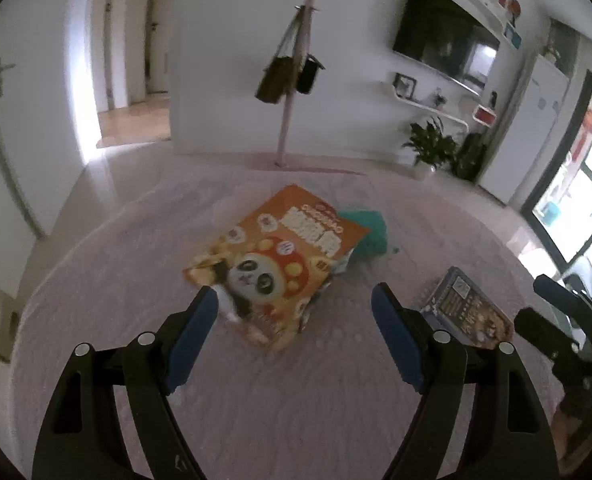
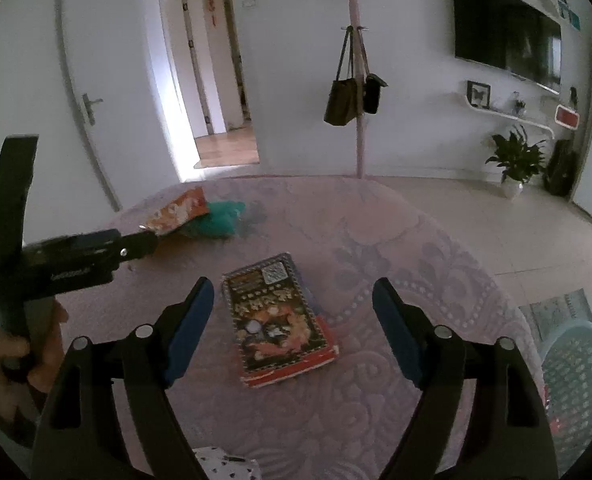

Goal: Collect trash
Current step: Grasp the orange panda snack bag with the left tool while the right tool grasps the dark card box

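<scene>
An orange snack bag with a panda [image 1: 273,264] lies on the pink rug [image 1: 255,400], over a crumpled teal wrapper [image 1: 370,232]. My left gripper [image 1: 296,296] is open and empty, its left finger at the bag's near corner. A dark flat box with red edges [image 2: 279,316] lies on the rug between the fingers of my open, empty right gripper [image 2: 293,292]. The box also shows in the left wrist view [image 1: 468,308]. The bag [image 2: 177,210] and wrapper [image 2: 221,220] show far left in the right wrist view.
A pale blue plastic basket [image 2: 576,376] stands at the right edge of the rug. A pink coat stand with hanging bags [image 1: 291,76] and a potted plant [image 1: 430,150] stand by the far wall. A doorway [image 1: 131,120] opens at the left.
</scene>
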{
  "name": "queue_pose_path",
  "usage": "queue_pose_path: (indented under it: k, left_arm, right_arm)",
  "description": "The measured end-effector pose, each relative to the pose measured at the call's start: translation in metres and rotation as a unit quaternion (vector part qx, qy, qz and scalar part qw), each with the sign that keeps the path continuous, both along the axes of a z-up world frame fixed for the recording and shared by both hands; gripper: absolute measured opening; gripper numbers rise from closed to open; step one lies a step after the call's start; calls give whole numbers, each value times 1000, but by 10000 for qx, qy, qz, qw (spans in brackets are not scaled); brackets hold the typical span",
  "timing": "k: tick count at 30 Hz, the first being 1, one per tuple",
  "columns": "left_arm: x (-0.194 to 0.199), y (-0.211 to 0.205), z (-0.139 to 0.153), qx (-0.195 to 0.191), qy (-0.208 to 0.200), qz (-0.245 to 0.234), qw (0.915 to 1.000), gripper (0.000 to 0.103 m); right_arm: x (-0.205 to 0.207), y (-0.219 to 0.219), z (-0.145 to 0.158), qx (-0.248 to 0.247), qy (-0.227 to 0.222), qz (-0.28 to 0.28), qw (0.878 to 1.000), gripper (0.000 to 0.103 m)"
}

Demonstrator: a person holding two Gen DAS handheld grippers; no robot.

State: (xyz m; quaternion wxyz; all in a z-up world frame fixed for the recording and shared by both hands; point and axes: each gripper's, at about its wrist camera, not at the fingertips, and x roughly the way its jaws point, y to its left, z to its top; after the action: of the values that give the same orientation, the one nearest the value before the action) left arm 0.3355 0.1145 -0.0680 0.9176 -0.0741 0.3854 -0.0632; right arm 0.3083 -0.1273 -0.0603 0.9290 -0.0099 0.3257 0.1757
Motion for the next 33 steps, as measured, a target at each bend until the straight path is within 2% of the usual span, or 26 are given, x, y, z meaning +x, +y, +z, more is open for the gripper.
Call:
queue_pose_path:
  k: [2,5,8,11,16,19,20,21,29,32,33]
  left_arm:
    - [5,-1,-4,52,8,16,10000,76]
    - [11,-2,-12,338,60,132,9993,77]
    - [16,2,-19,413,366,295,9980,76]
    - [20,4,-18,464,373,413,9974,73]
    - [19,9,-16,490,307,599,9965,51]
    - [16,15,-15,343,258,626,9971,48]
    - [15,16,-15,288,235,618,9974,47]
    - [15,17,-15,249,212,614,9976,42]
    - [3,24,-10,25,-35,594,9982,23]
    - [-2,24,-6,-130,-206,471,9986,0]
    - [-3,22,-5,-145,-258,445,9986,0]
  right_arm:
    - [1,1,-2,-4,63,75,10000,82]
    - [5,7,-9,-134,250,177,9994,86]
    - [12,16,-16,-302,457,214,9983,87]
    - [20,24,-22,-506,660,195,9963,87]
    - [32,35,-31,-743,931,217,9926,86]
    - [33,41,-31,-893,907,175,9917,72]
    - [32,42,-31,-926,877,153,9917,66]
    - [30,42,-30,-957,807,91,9921,65]
    - [12,40,-20,-873,402,122,9953,61]
    - [6,34,-14,-717,209,70,9972,61]
    - [3,32,-11,-654,118,76,9978,60]
